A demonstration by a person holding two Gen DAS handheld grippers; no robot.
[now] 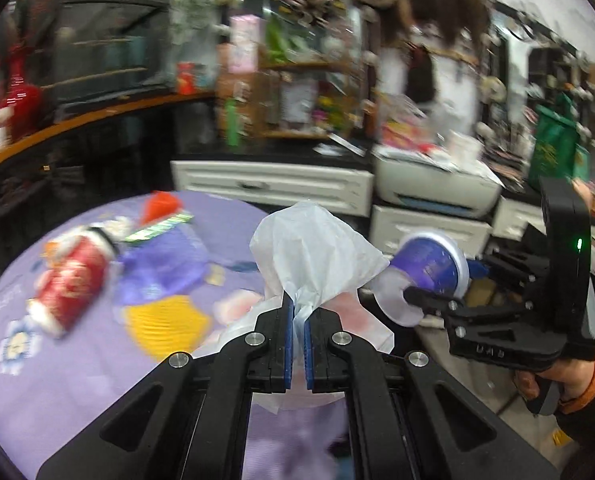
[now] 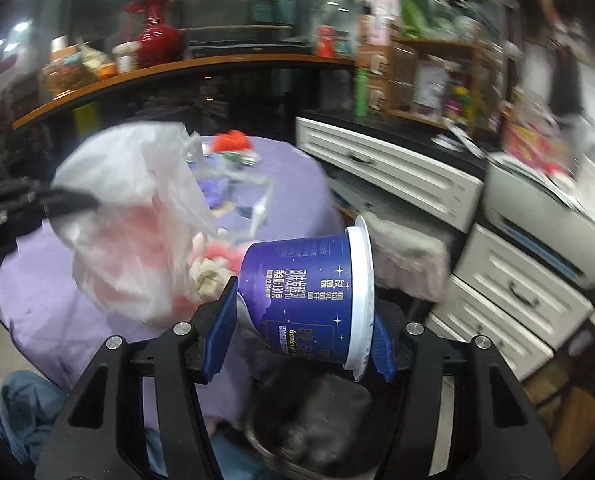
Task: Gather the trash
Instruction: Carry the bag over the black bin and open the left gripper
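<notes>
Left claw (image 1: 298,336) pinches a white plastic bag (image 1: 317,248) above the purple surface (image 1: 77,380). Right claw (image 2: 297,332) grips a tilted blue cup (image 2: 309,292). Only the left view shows a red can (image 1: 71,282) lying there.

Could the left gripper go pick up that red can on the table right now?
Probably not: the left gripper is already shut on the plastic bag, though nothing blocks the path to the red can.

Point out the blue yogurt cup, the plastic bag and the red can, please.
blue yogurt cup (image 2: 309,300): right wrist view, on its printed side wall.
plastic bag (image 1: 317,256): left wrist view, on the bunched top above the pads.
red can (image 1: 71,284): left wrist view, mid-body, lying on the tablecloth.
</notes>
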